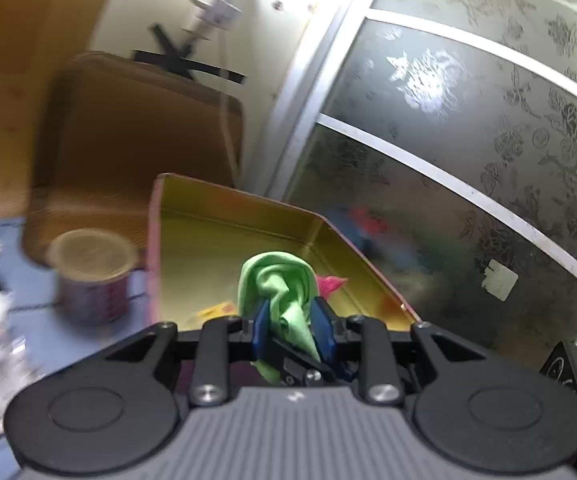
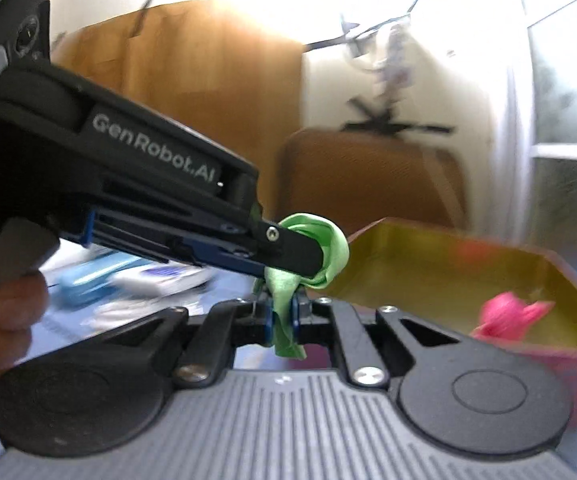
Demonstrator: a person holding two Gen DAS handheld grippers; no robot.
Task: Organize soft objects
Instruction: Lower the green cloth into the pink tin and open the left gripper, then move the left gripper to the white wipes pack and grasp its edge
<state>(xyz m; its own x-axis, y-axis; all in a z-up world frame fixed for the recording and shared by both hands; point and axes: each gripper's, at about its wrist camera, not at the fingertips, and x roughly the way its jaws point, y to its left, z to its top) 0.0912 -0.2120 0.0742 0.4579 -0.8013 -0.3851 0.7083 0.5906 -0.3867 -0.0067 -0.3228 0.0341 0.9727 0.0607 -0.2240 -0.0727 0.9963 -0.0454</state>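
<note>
Both grippers were pinching the same green cloth [image 1: 284, 292]: the left gripper [image 1: 290, 326] had its blue pads squeezed onto the bunched middle w/ a wad bulging out past the tips, and the right gripper [image 2: 283, 320] was pressed together on a tail of the same cloth [image 2: 312, 252] hanging from below the left one's fingers. In the right wrist view the left gripper crossed the frame from the upper left, a person's hand [image 2: 4, 320] wrapped round its handle. Cloth was off the surface, held near the front edge of the gold-lined tray [image 1: 240, 208] w/ pink outer walls. Inside the tray lay a pink cloth [image 2: 508, 316], and a yellow item [image 1: 216, 312] too blurred to name. Left of the tray stood a cup [image 1: 92, 276] on the blue table top [image 1: 36, 280], w/ a wooden chair back [image 1: 140, 120] behind and patterned frosted glass [image 1: 488, 140] to the right. Judgement: cloth looks thin, light, limp and prob. a bit slick, so nothing fragile, but it will sag and slide; best gripped on a thick bunched fold, not a single-layer edge, and two grips well apart would suit folding or spreading it
</note>
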